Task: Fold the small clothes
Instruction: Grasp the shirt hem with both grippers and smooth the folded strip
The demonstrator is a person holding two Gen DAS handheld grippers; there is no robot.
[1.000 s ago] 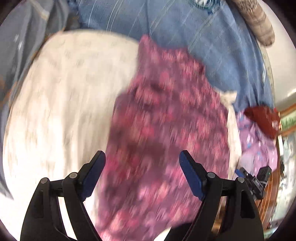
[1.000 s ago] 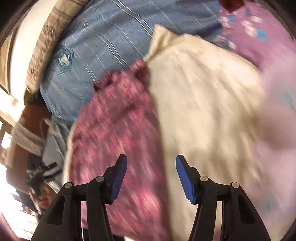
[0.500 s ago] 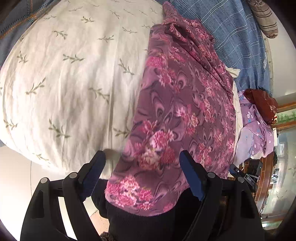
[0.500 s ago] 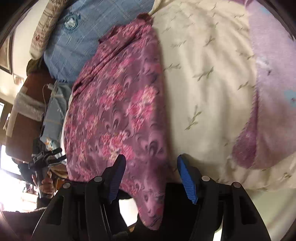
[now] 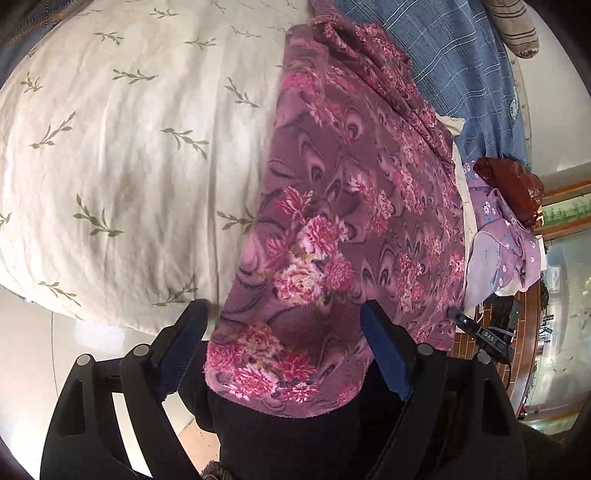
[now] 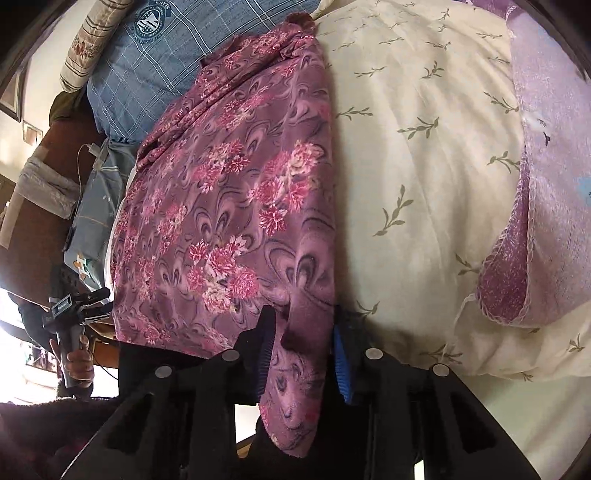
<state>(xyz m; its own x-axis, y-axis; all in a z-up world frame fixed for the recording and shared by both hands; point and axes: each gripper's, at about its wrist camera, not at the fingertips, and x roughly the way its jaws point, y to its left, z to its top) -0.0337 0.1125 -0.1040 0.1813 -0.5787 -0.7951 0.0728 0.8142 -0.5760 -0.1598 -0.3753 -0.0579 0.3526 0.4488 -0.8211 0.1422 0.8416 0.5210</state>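
Observation:
A purple floral garment [image 5: 351, 184] lies lengthwise on a cream bedcover [image 5: 129, 147] printed with leaf sprigs. Its near hem hangs over the bed's edge. My left gripper [image 5: 284, 350] is open wide, its fingers on either side of the hem's left part without touching it. In the right wrist view the same garment [image 6: 221, 184] runs up the middle left. My right gripper [image 6: 301, 347] is closing on the hem's right corner, and both blue pads touch the hanging fabric.
A blue plaid cloth [image 5: 461, 74] and a striped pillow [image 5: 517, 29] lie at the far end. Beside the garment lie a lilac piece [image 6: 546, 184] and a dark red cloth [image 5: 513, 184]. A hand holds a black device [image 6: 70, 306] off the bed. Dark clothing [image 5: 288, 435] shows below the hem.
Both grippers came down and closer to the garment's near hem, then held still. The right jaws narrowed onto the hem's corner; the left jaws kept their width.

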